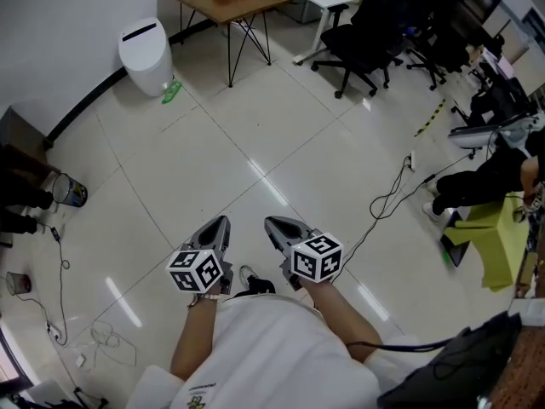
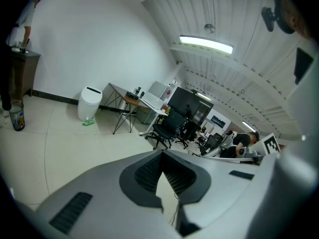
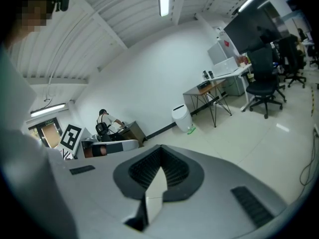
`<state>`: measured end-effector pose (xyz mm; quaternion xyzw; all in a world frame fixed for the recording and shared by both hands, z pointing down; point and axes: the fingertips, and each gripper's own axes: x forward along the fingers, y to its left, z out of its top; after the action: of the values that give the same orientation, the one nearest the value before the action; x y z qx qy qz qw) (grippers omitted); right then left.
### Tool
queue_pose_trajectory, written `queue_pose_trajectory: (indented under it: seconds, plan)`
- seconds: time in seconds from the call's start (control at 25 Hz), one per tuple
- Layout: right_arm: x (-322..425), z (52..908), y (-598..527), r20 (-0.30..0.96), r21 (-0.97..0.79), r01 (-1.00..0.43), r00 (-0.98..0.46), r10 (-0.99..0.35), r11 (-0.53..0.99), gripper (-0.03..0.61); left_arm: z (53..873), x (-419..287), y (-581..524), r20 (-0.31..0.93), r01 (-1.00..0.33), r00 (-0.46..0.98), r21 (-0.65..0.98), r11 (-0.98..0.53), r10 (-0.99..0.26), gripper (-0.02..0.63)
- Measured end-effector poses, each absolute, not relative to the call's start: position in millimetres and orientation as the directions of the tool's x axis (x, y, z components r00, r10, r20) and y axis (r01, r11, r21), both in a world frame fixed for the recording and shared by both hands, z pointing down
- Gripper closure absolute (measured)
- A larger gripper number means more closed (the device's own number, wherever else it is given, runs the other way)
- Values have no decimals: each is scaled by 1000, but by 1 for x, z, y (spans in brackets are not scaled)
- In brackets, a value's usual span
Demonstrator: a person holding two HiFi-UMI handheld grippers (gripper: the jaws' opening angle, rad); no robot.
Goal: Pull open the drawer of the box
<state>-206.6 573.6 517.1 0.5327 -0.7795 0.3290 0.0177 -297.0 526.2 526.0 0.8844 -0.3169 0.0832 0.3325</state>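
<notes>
No box or drawer shows in any view. In the head view my left gripper [image 1: 222,221] and right gripper [image 1: 270,222] are held side by side in front of the person's body, above bare floor tiles, each with its marker cube near the hand. Both point away toward the room. In the left gripper view the left gripper [image 2: 162,154] has its jaws closed tip to tip with nothing between them. The right gripper [image 3: 160,160] in its own view is likewise shut and empty.
A white bin [image 1: 145,55] stands by the far wall beside a wooden table [image 1: 226,2]. Black office chairs [image 1: 358,45] and desks fill the far right. A cable [image 1: 392,198] trails over the floor. A can [image 1: 70,192] stands at the left, and a seated person [image 1: 481,177] is at the right.
</notes>
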Motion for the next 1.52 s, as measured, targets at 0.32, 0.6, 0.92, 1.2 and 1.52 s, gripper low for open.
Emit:
queue_pose_trajectory:
  seconds: [0.32,0.6,0.92,1.2,1.52]
  plan:
    - [-167,522,564,363,-555,-821,-386,-848,136,591,532,-267,507,380,-603,797,536,-590,-470,611]
    - [-151,525,557,368,-554,-825,-359,-858,108,591,540,-260,501,398,-600,800,548,-583,-450,611]
    - [-130,525,554,362,-587,-807,-343,-867,74,591,539,-235,511,441,-592,804,544,-595,-398,611]
    - [-94,530,509,365,-575,-800,-437,-822,170,591,530,-193,479,451,-640,768,502,-582,-455,611]
    - [-58,500,438,326,-527,-798,-506,-799,291,591,503,-151,433,446,-703,711,449,-552,-544,611]
